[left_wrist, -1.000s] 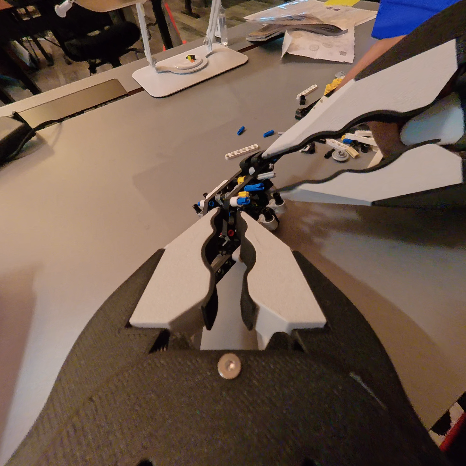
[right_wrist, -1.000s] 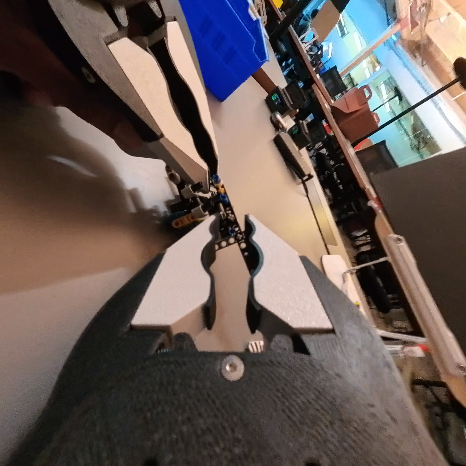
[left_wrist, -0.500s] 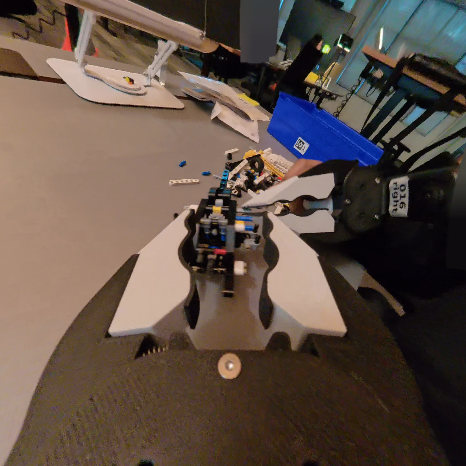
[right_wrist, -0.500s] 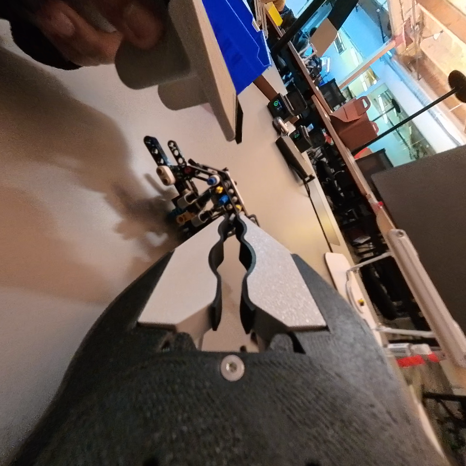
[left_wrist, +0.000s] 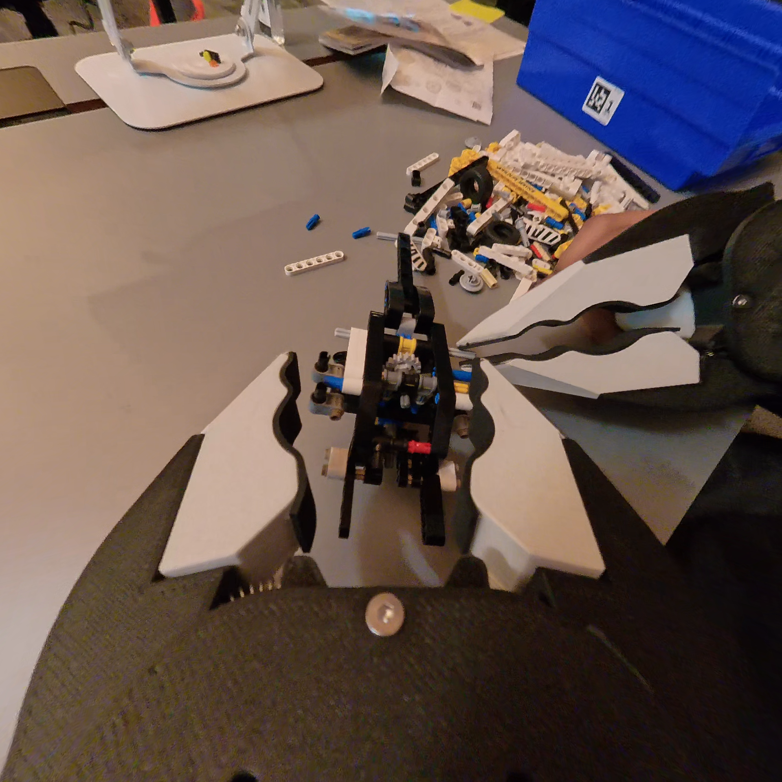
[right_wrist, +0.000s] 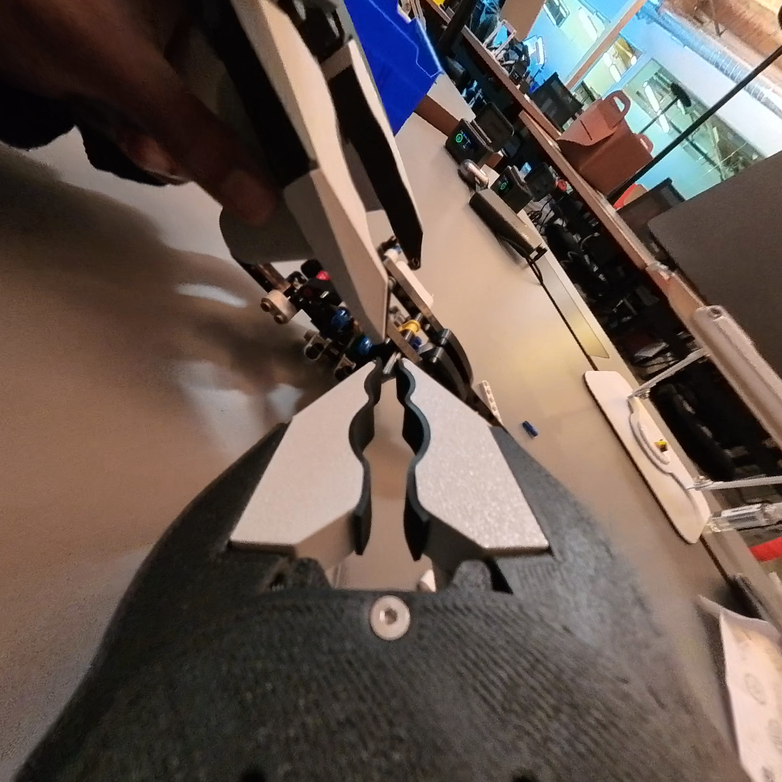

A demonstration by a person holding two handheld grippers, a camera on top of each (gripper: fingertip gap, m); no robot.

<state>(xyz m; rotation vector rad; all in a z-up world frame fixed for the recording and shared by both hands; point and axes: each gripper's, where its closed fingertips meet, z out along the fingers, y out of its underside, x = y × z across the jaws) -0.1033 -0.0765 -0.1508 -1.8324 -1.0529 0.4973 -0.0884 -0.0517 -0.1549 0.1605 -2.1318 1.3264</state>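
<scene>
A small black brick assembly (left_wrist: 397,402) with a grey gear, blue pins and white parts stands on the grey table (left_wrist: 169,296). My left gripper (left_wrist: 384,362) is open wide around it. Its left finger (left_wrist: 254,444) stands clear of the assembly and its right finger (left_wrist: 520,465) is close against that side. My right gripper (right_wrist: 387,368) is shut on a thin grey axle (left_wrist: 462,350) that sticks out of the assembly's right side. The right gripper also shows in the left wrist view (left_wrist: 465,353). In the right wrist view the assembly (right_wrist: 321,313) is partly hidden by the left finger (right_wrist: 338,220).
A pile of loose white, yellow and black pieces (left_wrist: 520,203) lies at the back right, before a blue bin (left_wrist: 656,76). A white beam (left_wrist: 314,263) and blue pins (left_wrist: 312,221) lie apart. A white stand base (left_wrist: 199,80) and paper sheets (left_wrist: 440,80) are at the back.
My left gripper let go of the assembly and opened wide around it. My right gripper left the black beam it pinched, closed, and now pinches the grey axle on the assembly's side.
</scene>
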